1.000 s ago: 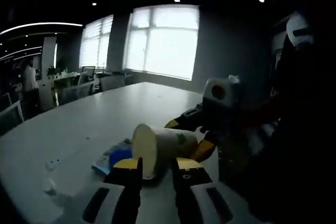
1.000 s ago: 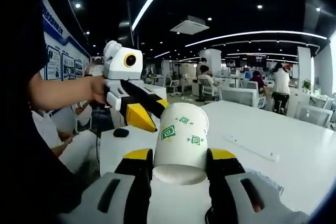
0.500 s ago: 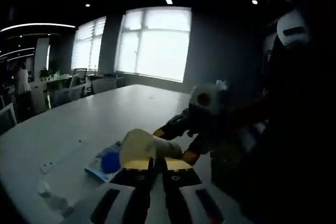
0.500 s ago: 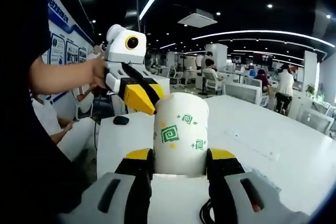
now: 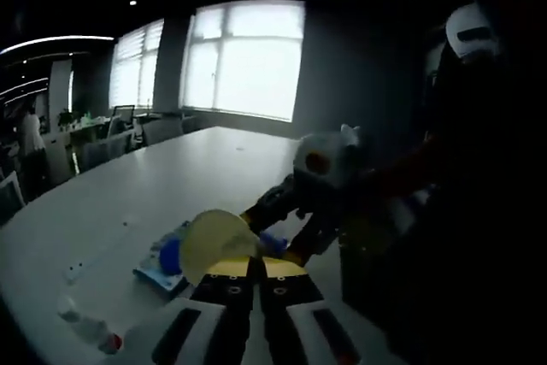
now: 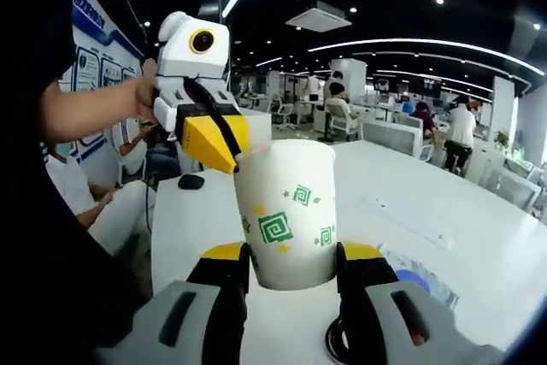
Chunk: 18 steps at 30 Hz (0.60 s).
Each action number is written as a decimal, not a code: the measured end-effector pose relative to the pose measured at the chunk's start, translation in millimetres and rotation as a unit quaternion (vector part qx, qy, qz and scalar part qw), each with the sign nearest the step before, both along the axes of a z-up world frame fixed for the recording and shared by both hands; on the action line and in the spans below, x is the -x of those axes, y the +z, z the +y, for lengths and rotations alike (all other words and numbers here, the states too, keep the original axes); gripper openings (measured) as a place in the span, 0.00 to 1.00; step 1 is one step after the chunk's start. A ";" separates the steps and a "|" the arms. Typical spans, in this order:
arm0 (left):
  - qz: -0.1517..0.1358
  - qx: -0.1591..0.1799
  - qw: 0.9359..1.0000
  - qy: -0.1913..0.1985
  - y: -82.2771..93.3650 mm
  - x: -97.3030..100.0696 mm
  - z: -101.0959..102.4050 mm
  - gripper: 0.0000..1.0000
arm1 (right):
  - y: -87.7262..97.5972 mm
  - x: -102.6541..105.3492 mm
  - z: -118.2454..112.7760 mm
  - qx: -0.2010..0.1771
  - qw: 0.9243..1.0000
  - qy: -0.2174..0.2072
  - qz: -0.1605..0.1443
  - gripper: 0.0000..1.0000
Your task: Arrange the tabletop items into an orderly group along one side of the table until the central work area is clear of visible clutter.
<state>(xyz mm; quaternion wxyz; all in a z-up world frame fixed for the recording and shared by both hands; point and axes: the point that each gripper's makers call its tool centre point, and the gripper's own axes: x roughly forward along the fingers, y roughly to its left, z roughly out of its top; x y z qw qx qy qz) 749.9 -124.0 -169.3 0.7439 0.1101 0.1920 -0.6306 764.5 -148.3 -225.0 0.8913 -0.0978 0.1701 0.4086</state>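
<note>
A white paper cup (image 6: 286,211) with green square marks is held above the white table (image 6: 427,211). My right gripper (image 6: 292,258) is shut on its lower end, one jaw on each side. My left gripper (image 6: 229,156) comes in from the upper left and its yellow jaws pinch the cup's rim. In the left gripper view the cup's open mouth (image 5: 212,244) faces the camera just above my left gripper (image 5: 254,267), whose jaws stand pressed together on the rim. My right gripper (image 5: 275,232) reaches in from the right behind the cup.
A blue packet with a round blue lid (image 5: 164,261) lies on the table (image 5: 171,185), and a clear bottle (image 5: 85,328) lies near its edge. A black mouse (image 6: 190,181) sits on a side desk. A person's dark sleeve fills the right. People sit at far desks.
My left gripper went from open in front of the cup to shut on its rim. The cup tipped from lying toward the camera to more upright in the right gripper view.
</note>
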 end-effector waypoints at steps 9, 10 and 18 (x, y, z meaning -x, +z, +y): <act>-0.052 -0.068 0.996 0.021 -10.2 -6.3 5.1 0.00 | -5.3 -1.0 -6.7 -0.016 0.999 -0.027 0.030 0.42; -0.058 -0.080 0.995 0.023 -12.6 -7.6 6.8 0.00 | -5.8 -0.7 -8.3 -0.015 0.999 -0.029 0.030 0.42; -0.077 -0.128 0.988 0.025 -31.8 -21.1 10.4 0.00 | -8.8 0.3 -37.7 -0.015 0.995 -0.088 0.041 0.56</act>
